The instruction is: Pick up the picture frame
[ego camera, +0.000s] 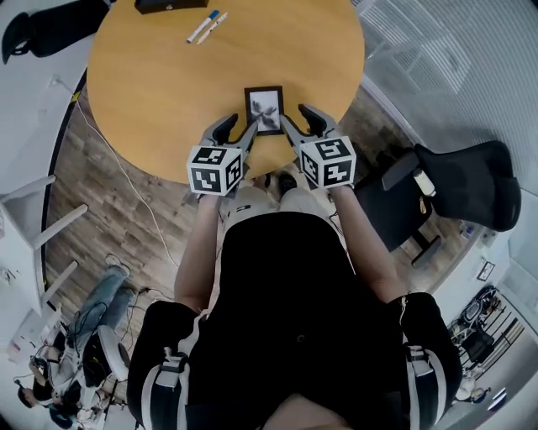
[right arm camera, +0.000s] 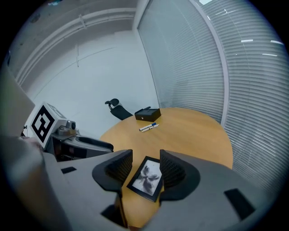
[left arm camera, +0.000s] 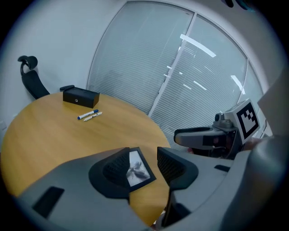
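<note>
The picture frame (ego camera: 264, 110) lies flat and face up on the round wooden worktop (ego camera: 151, 92), close to the near edge where the person stands and about midway along that edge. It is a black-bordered rectangle holding a grey-toned picture. Its long axis runs from the near edge toward the far edge, and its short bottom side faces the person.

The left gripper (ego camera: 238, 130) sits at the frame's near left corner. Its jaws are spread with nothing pinched, and in the left gripper view the frame shows in the gap between them, lying on the wood just past their tips. The right gripper (ego camera: 298, 122) mirrors it at the near right corner. Its jaws are also spread and empty, and the right gripper view shows the frame lying between and beyond them. The inner jaw of each gripper comes right up to a long side of the frame, but whether either one touches it cannot be told. Both grippers angle inward toward the frame, with their marker cubes hanging out past the near edge of the worktop.

Well apart from the frame, toward the far edge, two markers (ego camera: 206, 27) lie side by side. A black box (ego camera: 172, 5) sits at the far edge itself. A black office chair (ego camera: 471, 180) stands off the worktop's right side on the wood floor (ego camera: 101, 210).
</note>
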`<state>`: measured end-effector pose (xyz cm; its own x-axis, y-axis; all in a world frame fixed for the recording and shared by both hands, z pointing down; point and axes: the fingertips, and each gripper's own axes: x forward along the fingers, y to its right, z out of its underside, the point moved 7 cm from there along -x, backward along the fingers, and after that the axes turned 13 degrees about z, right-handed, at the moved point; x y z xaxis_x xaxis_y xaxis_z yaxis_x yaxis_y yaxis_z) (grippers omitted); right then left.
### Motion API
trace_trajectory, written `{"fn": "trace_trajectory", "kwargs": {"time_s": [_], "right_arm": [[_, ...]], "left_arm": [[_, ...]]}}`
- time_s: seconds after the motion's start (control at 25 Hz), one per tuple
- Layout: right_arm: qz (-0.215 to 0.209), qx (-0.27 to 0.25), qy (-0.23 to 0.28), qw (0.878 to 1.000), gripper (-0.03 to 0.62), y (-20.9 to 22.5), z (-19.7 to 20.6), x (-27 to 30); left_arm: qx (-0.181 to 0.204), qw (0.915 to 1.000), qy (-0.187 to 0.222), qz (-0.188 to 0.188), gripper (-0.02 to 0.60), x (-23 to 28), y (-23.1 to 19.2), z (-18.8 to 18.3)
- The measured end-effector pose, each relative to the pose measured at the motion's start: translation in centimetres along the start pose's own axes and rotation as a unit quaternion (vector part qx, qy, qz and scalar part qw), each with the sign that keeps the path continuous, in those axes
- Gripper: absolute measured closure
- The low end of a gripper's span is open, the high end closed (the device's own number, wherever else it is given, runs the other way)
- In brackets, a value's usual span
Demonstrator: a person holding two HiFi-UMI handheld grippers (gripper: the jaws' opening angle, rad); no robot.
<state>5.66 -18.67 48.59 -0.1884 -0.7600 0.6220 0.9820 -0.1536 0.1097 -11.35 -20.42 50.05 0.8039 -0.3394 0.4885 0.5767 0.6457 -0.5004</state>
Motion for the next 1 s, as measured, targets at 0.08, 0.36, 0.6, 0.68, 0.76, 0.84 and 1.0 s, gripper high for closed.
{"fn": "trace_trajectory", "kwargs": {"time_s": [0.08,0.36,0.6,0.68,0.76,0.84,1.0], "right_arm": [[0.004,-0.002,-0.016,1.0,0.387,-0.3,0.7,1.3],[0.024,0.007,-0.051,0.998,0.387,0.0,3.5,4.8],[0.03,0.019,-0.088,0.995,0.39,1.2,6.1,7.5],[0.032,0.021,-0.102,0.994,0.39,1.6,7.0,8.4],[0.033,0.03,-0.117,0.992,0.396,1.7,7.9,9.1],[0.035,0.041,-0.129,0.99,0.396,1.7,8.9,9.7],[0.041,0.038,-0.146,0.988,0.396,2.0,10.5,11.0]], "left_arm": [[-0.005,0.9999,-0.014,0.003,0.39,0.9,-1.1,0.6],[-0.015,0.9987,-0.049,0.003,0.39,3.4,-4.0,3.0],[-0.039,0.9971,-0.065,-0.003,0.39,5.6,-5.7,5.4],[-0.047,0.9967,-0.067,-0.005,0.39,6.5,-6.2,5.9],[-0.056,0.9959,-0.071,-0.007,0.39,7.0,-6.7,6.4],[-0.064,0.9949,-0.078,-0.008,0.39,7.6,-7.3,7.0],[-0.077,0.9935,-0.081,-0.02,0.391,8.9,-8.6,7.7]]}}
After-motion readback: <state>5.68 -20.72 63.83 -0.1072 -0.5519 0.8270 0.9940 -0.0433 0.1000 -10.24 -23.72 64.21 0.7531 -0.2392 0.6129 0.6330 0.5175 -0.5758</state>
